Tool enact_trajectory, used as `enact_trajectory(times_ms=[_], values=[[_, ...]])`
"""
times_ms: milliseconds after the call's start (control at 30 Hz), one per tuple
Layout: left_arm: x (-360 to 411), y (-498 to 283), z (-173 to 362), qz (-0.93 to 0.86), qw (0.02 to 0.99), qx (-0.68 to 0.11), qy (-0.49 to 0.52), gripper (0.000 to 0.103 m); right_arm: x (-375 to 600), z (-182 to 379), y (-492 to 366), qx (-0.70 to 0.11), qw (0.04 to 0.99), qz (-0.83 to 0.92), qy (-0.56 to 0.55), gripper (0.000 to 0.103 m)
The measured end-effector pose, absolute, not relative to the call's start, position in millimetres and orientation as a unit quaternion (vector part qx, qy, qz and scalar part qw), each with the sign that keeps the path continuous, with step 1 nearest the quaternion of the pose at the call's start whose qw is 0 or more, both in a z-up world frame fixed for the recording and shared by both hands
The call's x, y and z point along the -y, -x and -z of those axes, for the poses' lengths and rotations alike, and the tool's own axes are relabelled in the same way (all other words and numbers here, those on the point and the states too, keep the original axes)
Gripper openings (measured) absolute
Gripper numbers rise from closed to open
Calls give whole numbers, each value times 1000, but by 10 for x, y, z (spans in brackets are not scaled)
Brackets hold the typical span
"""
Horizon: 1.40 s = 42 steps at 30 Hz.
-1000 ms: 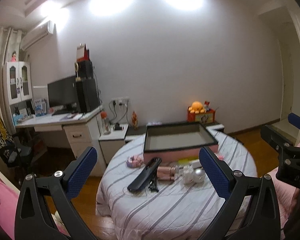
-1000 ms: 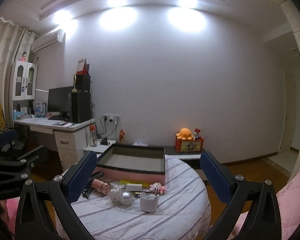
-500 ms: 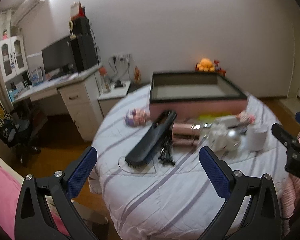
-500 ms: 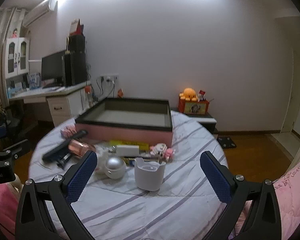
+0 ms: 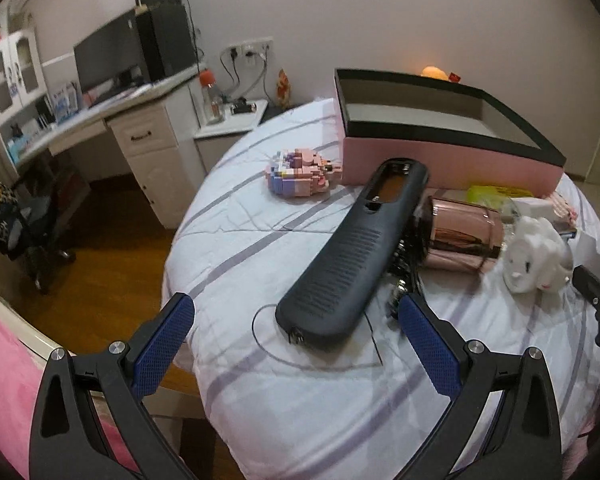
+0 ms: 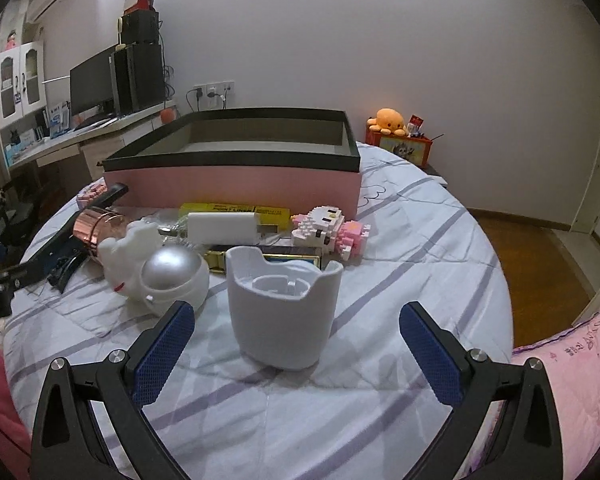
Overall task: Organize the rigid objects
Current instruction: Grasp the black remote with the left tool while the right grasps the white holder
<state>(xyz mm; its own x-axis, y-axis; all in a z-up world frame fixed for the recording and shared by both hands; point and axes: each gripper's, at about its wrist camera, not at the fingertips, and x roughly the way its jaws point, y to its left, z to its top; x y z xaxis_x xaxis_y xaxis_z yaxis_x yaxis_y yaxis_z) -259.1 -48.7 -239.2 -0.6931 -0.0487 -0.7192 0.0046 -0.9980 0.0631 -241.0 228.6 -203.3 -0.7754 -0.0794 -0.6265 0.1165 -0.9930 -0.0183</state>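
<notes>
Both tongs have dropped closer, gaping: left tongs over ribbed black case, right tongs, narrowing slightly, around matte white cup.

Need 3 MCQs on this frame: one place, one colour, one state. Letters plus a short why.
1. Where does the white holder stand?
A in the box
B on the quilt, ahead of the right gripper
C on the desk

2. Colour of the box side?
A pink
B green
C white

3. What are the left gripper jaws doing?
A shut on the black case
B open, empty
C gripping a cup

Key: B, it sits on the striped cover before the blue pads; A, the wall is pink under a black rim; B, the pads stand apart, touching nothing.
</notes>
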Motion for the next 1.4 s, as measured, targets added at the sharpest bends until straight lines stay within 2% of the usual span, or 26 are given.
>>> enact_trajectory(times_ms=[100, 133, 167, 400, 500, 667, 700, 933, 1100, 1167, 1300, 1333, 1400], values=[[521, 2725, 2414, 913, 5, 22, -406, 103, -2281, 2080, 2511, -25, 66, 934, -350, 80], [522, 2754, 2421, 912, 1, 20, -409, 103, -2290, 2095, 2535, -22, 70, 932, -355, 66], [519, 2801, 2435, 911, -8, 18, -413, 103, -2289, 2109, 2562, -20, 73, 929, -361, 63], [609, 3045, 2572, 893, -60, -21, -445, 100, -2296, 2150, 2664, -8, 94, 920, -380, 59], [554, 3105, 2568, 891, -85, -14, -446, 94, -2288, 2149, 2703, -11, 98, 918, -385, 58], [440, 3077, 2521, 894, -111, 12, -434, 57, -2304, 2137, 2740, -2, 103, 916, -388, 57], [422, 3070, 2515, 894, -116, 12, -433, 52, -2310, 2134, 2745, 0, 105, 915, -389, 57], [373, 2972, 2489, 890, -98, -11, -446, 43, -2344, 2127, 2739, -2, 112, 914, -390, 57], [319, 2878, 2474, 886, -78, -33, -456, 46, -2388, 2121, 2725, -13, 109, 913, -393, 57], [304, 2879, 2476, 885, -76, -33, -458, 57, -2413, 2116, 2721, -10, 109, 913, -393, 57], [401, 2912, 2471, 887, -66, -53, -455, 71, -2430, 2114, 2724, -9, 113, 912, -394, 57], [438, 2936, 2471, 887, -58, -55, -454, 79, -2430, 2112, 2726, -8, 114, 912, -393, 57], [485, 2965, 2473, 888, -60, -63, -451, 80, -2453, 2120, 2740, 4, 118, 912, -393, 57]])
